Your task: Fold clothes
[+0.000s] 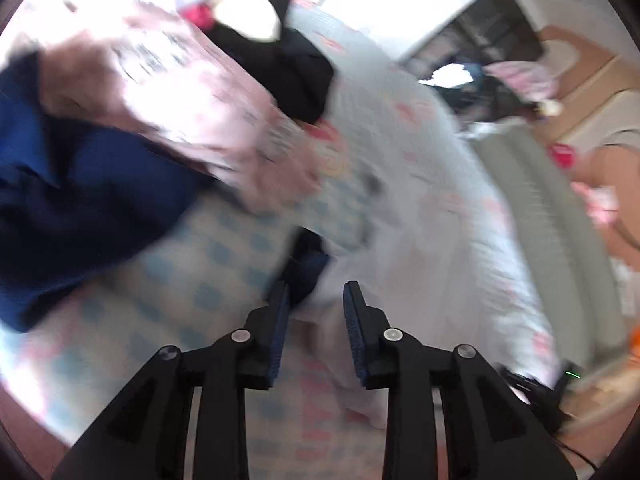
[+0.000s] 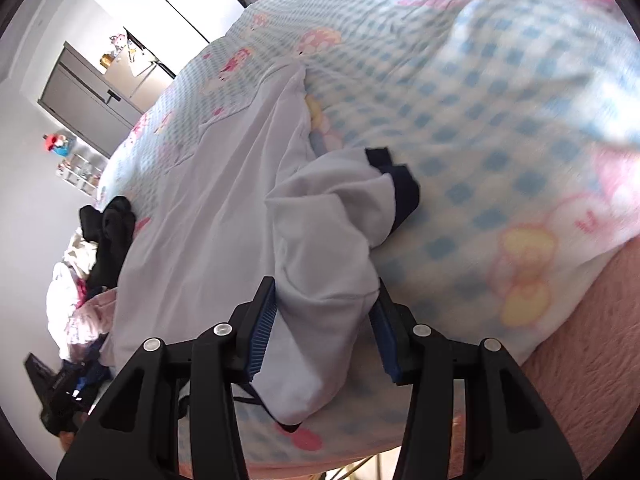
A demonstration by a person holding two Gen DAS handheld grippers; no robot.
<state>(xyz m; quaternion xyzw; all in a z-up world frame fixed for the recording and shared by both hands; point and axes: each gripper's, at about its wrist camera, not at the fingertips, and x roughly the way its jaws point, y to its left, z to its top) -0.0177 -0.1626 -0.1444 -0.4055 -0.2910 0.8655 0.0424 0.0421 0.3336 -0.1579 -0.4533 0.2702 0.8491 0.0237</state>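
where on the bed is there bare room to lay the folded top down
Bare checked bedspread lies right of the white garment, past its navy cuff. It is crowded at the far end: black clothes, pink clothes and a navy garment are heaped there.

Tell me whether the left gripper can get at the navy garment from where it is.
Probably yes. The left gripper stands open above the checked bedspread, and the navy garment lies off to its left with nothing visible between them, though the view is blurred.
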